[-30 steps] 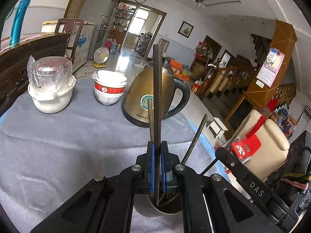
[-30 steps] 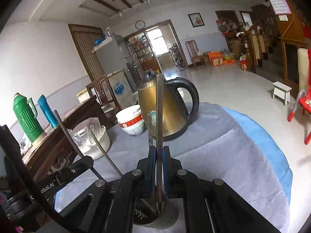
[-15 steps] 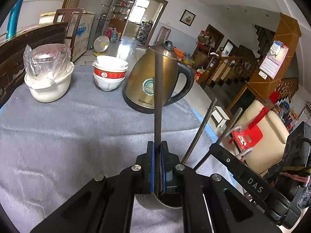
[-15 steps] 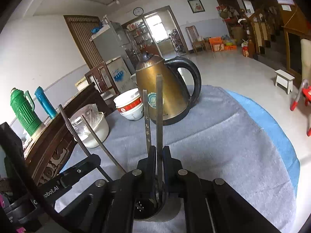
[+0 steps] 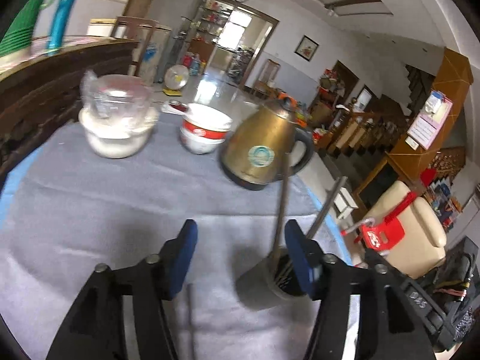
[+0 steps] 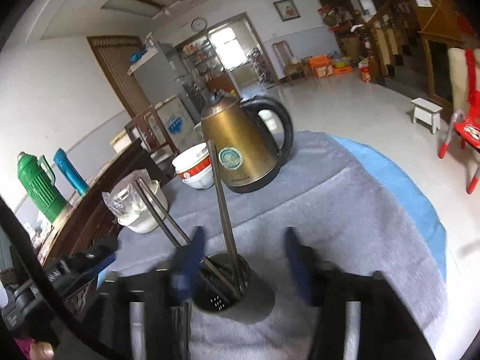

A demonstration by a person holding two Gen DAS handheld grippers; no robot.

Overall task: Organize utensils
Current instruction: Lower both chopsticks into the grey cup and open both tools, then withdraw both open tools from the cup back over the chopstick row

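Looking down into the metal holder (image 6: 234,285), we had four dark chopsticks (image 6: 225,207) standing in it, leaning a bit, tips down and long axes pointing up toward the kettle (image 6: 240,147). The holder sat on the grey cloth (image 6: 345,225) right at the near edge of the table. Our right gripper (image 6: 243,255) was straddling the cup, jaws opening, pads clear of the sticks, so nothing was grasped there. Our left gripper (image 5: 238,252) was opening too, with only bare cloth between its fingers; the holder (image 5: 270,282) and a stick (image 5: 283,204) lay just inside its right finger. So the right hand was nearer and better lined up, we reckoned. One more stick (image 5: 189,321) seemed to lie on the cloth below the left jaws, blurry though. Further out were stacked bowls (image 5: 205,132) and a white pot (image 5: 117,129) with plastic in it. Writing-wise: "DAS" on the other gripper's body in the left view; the kettle's round badge was unreadable.
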